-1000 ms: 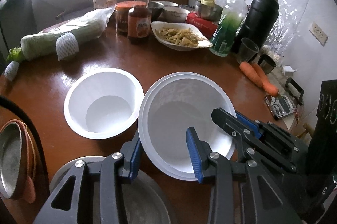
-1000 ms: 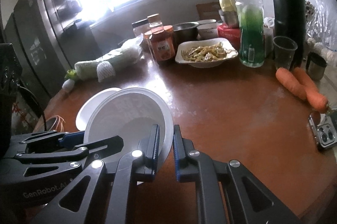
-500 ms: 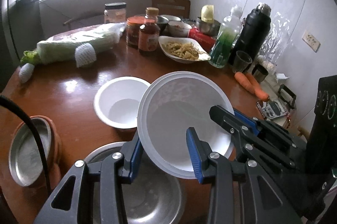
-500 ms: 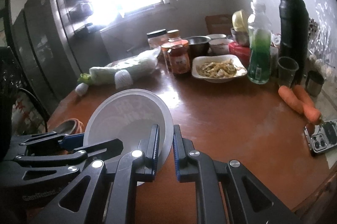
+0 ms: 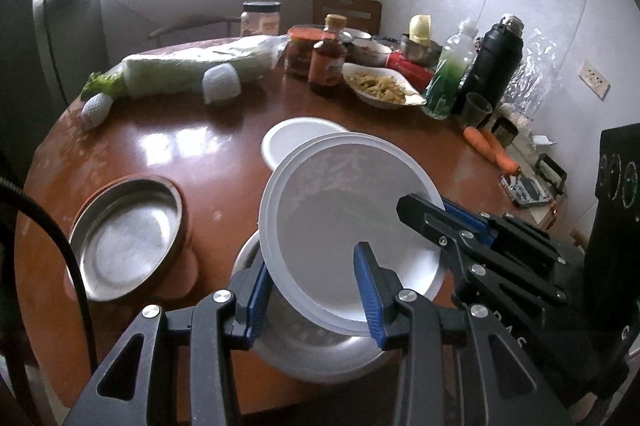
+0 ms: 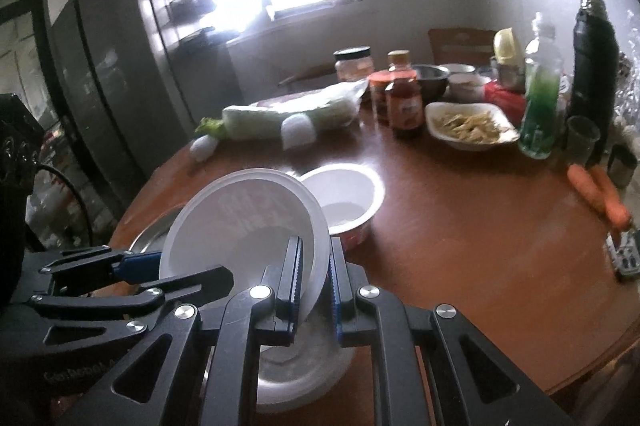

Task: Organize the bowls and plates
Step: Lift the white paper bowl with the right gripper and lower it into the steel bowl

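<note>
Two grippers share one large white bowl (image 5: 352, 238), held tilted above a steel basin (image 5: 320, 354) at the near edge of the round wooden bench (image 5: 200, 153). Only the left wrist view shows the steel plate (image 5: 128, 238) lying to the left on the bench; only the right wrist view shows the dark refrigerator (image 6: 104, 65). The right gripper (image 6: 314, 282) is clenched on the bowl's rim, which passes between its jaws. The left gripper (image 5: 312, 294) has its jaws around the opposite rim, one pad outside and one inside, grasping it. A smaller white bowl (image 6: 344, 201) sits on the bench just behind.
</note>
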The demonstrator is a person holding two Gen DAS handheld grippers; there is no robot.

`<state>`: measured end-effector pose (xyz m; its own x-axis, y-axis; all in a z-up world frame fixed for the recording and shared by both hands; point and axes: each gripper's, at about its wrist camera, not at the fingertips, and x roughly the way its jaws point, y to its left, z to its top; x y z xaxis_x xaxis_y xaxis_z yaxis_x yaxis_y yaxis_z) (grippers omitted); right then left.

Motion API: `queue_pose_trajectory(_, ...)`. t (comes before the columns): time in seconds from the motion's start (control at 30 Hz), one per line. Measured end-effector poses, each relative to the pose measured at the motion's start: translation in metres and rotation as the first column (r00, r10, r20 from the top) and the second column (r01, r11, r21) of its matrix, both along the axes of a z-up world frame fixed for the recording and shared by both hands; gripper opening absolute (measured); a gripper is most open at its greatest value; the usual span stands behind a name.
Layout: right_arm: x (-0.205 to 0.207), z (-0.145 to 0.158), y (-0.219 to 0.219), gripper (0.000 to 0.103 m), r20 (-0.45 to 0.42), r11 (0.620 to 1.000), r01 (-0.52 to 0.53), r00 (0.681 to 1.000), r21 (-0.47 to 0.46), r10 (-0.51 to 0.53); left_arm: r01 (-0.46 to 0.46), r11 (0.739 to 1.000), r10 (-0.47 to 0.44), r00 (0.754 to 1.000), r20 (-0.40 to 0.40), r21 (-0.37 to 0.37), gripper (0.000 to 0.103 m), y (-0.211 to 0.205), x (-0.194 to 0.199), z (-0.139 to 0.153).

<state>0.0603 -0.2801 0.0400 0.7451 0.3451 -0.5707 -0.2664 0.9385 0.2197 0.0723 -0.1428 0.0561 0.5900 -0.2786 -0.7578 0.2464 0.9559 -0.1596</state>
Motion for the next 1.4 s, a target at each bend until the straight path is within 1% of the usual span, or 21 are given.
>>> queue_pose_trajectory(0.2, -0.008, -0.015, 0.014, 0.014, -0.045, 0.999, -0.037, 0.998, -0.021, 0.036, 0.0, 1.0, 0.001, 0.999, -0.041, 0.025, 0.04, 0.004, -0.01, -0.02)
queue_pose_trajectory(0.33, -0.013, -0.022, 0.012, 0.014, -0.065, 0.999, -0.041, 0.997, -0.03, 0.039, 0.001, 0.999, 0.001, 0.998, -0.056, 0.036, 0.04, 0.001, -0.011, -0.027)
queue_pose_trajectory(0.53, -0.013, -0.033, 0.008, 0.015, -0.09, 0.998, -0.037, 0.995, -0.042, 0.033, 0.006, 0.998, -0.002, 0.998, -0.056, 0.069, 0.04, -0.006, -0.011, -0.034)
queue_pose_trajectory(0.67, -0.013, -0.037, 0.008, 0.015, -0.092, 0.998, -0.037, 0.995, -0.057, 0.032, 0.0, 0.996, 0.007, 0.997, -0.072, 0.092, 0.04, -0.009, -0.008, -0.042)
queue_pose_trajectory(0.9, -0.011, -0.045, 0.009, 0.015, -0.114, 0.997, -0.037, 0.993, -0.068, 0.029, -0.003, 0.995, 0.012, 0.996, -0.084, 0.1, 0.04, -0.01, -0.005, -0.049)
queue_pose_trajectory(1.4, -0.006, -0.052, 0.012, 0.016, -0.138, 0.996, -0.038, 0.99, -0.075, 0.027, -0.012, 0.994, 0.022, 0.995, -0.093, 0.109, 0.04, -0.009, 0.0, -0.056)
